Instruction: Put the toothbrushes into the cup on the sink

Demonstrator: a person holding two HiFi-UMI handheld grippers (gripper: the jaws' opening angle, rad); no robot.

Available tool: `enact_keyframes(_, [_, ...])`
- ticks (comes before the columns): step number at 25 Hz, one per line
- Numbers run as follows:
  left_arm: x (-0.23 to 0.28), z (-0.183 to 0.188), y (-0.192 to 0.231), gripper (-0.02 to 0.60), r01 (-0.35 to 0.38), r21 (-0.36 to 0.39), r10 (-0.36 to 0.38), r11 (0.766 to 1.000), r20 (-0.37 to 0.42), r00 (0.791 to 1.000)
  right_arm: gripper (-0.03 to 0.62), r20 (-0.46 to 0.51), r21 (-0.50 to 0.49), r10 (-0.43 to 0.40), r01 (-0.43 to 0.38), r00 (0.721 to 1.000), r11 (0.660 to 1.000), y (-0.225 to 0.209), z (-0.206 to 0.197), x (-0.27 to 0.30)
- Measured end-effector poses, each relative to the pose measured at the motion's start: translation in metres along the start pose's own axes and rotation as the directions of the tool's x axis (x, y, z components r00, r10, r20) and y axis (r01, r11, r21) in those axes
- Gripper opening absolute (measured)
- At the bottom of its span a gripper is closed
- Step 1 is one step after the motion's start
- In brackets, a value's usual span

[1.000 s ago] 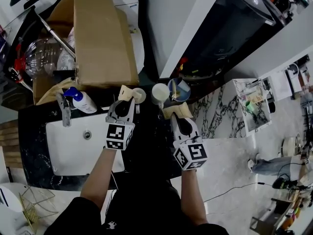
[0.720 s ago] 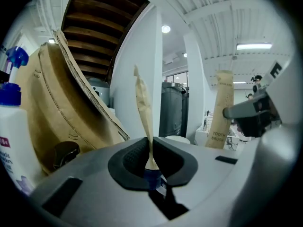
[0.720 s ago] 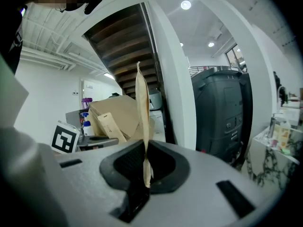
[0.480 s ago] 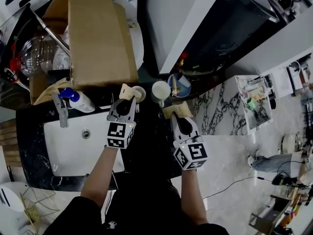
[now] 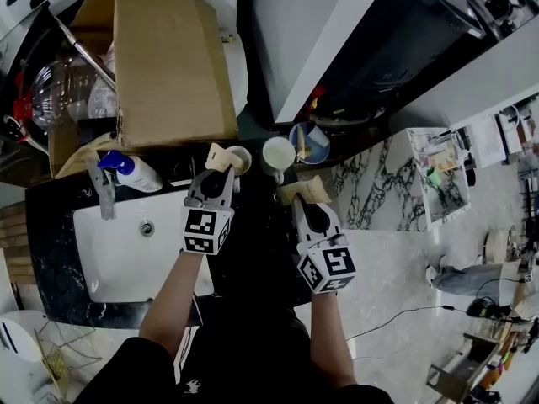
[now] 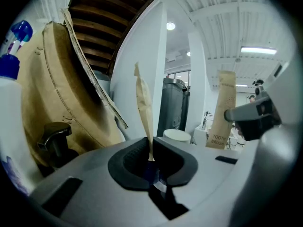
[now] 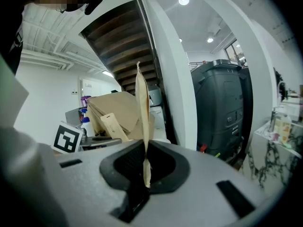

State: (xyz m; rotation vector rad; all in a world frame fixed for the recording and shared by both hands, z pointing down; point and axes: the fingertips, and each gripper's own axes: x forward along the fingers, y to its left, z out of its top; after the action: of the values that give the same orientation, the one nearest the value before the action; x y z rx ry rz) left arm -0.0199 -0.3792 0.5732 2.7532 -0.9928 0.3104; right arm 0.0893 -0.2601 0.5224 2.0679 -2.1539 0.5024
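My left tongs (image 5: 221, 173) pinch a flat, tan kraft-paper toothbrush packet (image 6: 144, 105) upright, edge-on. My right tongs (image 5: 301, 197) clamp a second stiff paper packet (image 7: 141, 109). The smooth, round white cup (image 5: 277, 156) stands just beyond, between them, right of the white rectangular sink (image 5: 126, 263).

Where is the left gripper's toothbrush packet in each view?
Head view: packet just ahead of the left gripper, left of the cup.
Left gripper view: packet at centre, upright, clamped in the jaws.
Right gripper view: packet left of centre.
Shared landmark: cardboard box behind it.
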Motion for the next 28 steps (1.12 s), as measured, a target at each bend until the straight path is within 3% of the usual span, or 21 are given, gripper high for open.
enact_keyframes(16, [0.003, -0.009, 0.007, 0.041, -0.030, -0.016, 0.030, 0.999, -0.020, 0.999, 0.026, -0.011, -0.001, 0.013, -0.013, 1.000, 1.000, 0.000, -0.002, 0.004])
enact_keyframes(22, [-0.002, -0.008, 0.011, 0.115, -0.060, -0.017, 0.059, 0.998, -0.019, 0.998, 0.025, -0.004, 0.001, 0.032, -0.032, 0.999, 0.999, -0.001, 0.001, 0.006])
enact_keyframes(28, [-0.017, -0.007, 0.016, 0.129, -0.105, -0.011, 0.105, 0.994, -0.019, 0.994, 0.025, 0.010, -0.004, 0.068, -0.068, 0.998, 0.998, 0.001, 0.007, 0.008])
